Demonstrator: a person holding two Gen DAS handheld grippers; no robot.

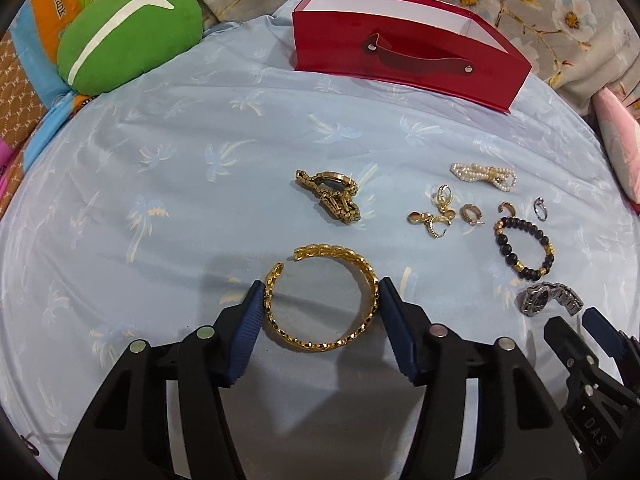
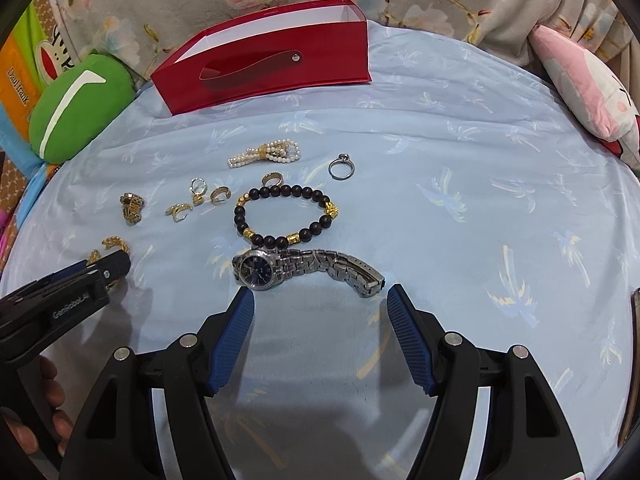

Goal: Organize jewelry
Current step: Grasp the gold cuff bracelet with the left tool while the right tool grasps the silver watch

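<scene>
Left wrist view, bottom centre: we see the left gripper [image 1: 320, 300] with jaws spread wide, straddling the gold bangle [image 1: 320, 300]. The bangle lies flat on the light blue sheet [image 1: 160, 200]. Left pad sits right at the bangle's rim, right pad likewise; whether either actually touches we cannot tell. No squeeze is visible, so we read the tool as released, not gripping.

Right wrist view, bottom centre: the right gripper [image 2: 320, 300] is also spread wide and holds nothing. The silver watch [image 2: 288, 270] lies just beyond its fingertips, dial to the left, band running right. The watch is near the tips but apart from them.

Next row up, right wrist view:
- black bead bracelet [image 2: 286, 216], w/ gold spacer beads, just above the watch, centre of frame.
- small gold earrings [image 2: 196, 202], a loose cluster left of the bracelet.
- silver ring [image 2: 341, 168], upper right of the bracelet.
- pearl bracelet [image 2: 266, 152], above the bracelet, centre-left.

Left wrist view, centre: the gold watch [image 1: 332, 196] lies folded on the sheet, above the bangle and apart from it.

Far edge, upper centre of both views: the red box [image 1: 400, 56] stands open-topped, white inside, w/ a strap handle on its front wall.

Upper left of the left wrist view: a green cushion [image 1: 128, 36] at the sheet's edge. Upper right of the right wrist view: a pink plush pillow [image 2: 580, 80].
</scene>
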